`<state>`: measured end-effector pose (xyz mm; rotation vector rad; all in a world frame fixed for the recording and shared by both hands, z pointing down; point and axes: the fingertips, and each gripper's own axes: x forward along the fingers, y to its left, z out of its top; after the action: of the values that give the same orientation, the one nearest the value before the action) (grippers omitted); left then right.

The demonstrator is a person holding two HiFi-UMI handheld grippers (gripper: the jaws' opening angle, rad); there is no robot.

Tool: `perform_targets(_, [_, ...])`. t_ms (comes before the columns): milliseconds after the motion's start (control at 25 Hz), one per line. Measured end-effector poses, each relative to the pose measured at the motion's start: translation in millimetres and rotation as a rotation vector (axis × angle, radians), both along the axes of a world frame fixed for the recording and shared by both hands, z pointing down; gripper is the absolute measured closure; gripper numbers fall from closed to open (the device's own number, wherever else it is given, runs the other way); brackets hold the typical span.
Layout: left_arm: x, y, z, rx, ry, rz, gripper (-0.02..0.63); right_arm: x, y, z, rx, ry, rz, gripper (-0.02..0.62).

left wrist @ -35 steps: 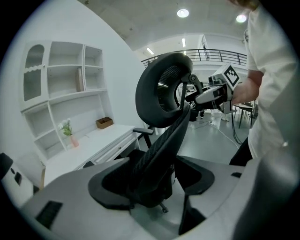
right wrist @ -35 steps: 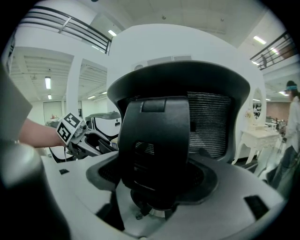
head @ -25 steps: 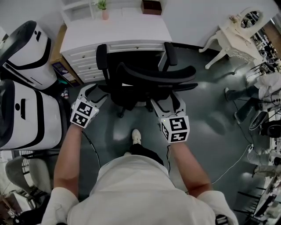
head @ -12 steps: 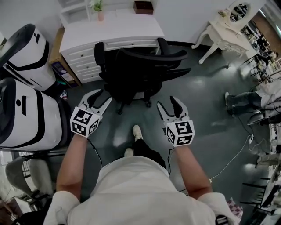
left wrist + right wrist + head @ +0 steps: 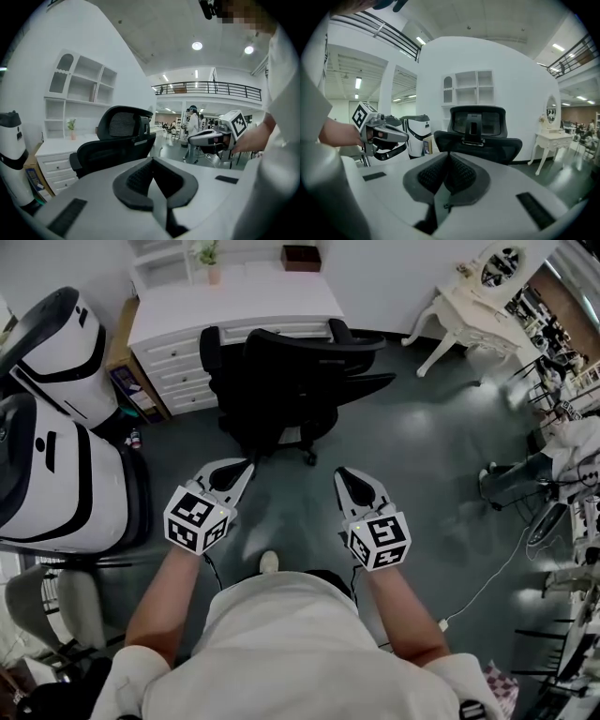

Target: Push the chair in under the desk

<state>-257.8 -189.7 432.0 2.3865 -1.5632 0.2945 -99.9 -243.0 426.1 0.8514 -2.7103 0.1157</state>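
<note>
Grey-green floor (image 5: 441,456), open room. White desk (image 5: 244,301) at the far wall, with a small plant (image 5: 211,257) and a brown box (image 5: 302,257) on top. Two white pods (image 5: 56,474) on the left, a white dressing table (image 5: 469,310) far right.

Chair (image 5: 281,381): black, mesh back. It's at the desk front, back toward the person, armrests about level with the desk's front edge. It sits toward the right end of the desk, over the kneehole side, with the drawers to its left. Wheel base shows on the floor on the near side. Can't tell how far the seat is under the top.

Left gripper (image 5: 242,468): jaws have just closed, pads together, nothing between them. It's near the chair base but apart from it, not touching.

Right gripper (image 5: 343,474): same. Jaws have just closed, pads meet, empty. Also clear of the chair, pointing at its back.

Both grippers are held level with each other, apart, marker cubes toward the person. Each shows in the other's gripper view. One shoe (image 5: 269,562) is on the floor between them. A cable (image 5: 497,577) runs along the floor on the right.
</note>
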Motion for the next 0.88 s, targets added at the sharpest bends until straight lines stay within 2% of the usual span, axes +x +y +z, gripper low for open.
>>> perform_targets(320, [56.6,48.3,-5.0,-0.025,0.028,-0.016,0.611,43.4,45.2,2.8,-0.056,-0.036,-0.087,0.591])
perform_targets(880, [147.7,129.2,-1.0,-0.064,0.043,-0.074,0.611,119.4,115.4,6.4,-0.089,-0.107,-0.226,0.591])
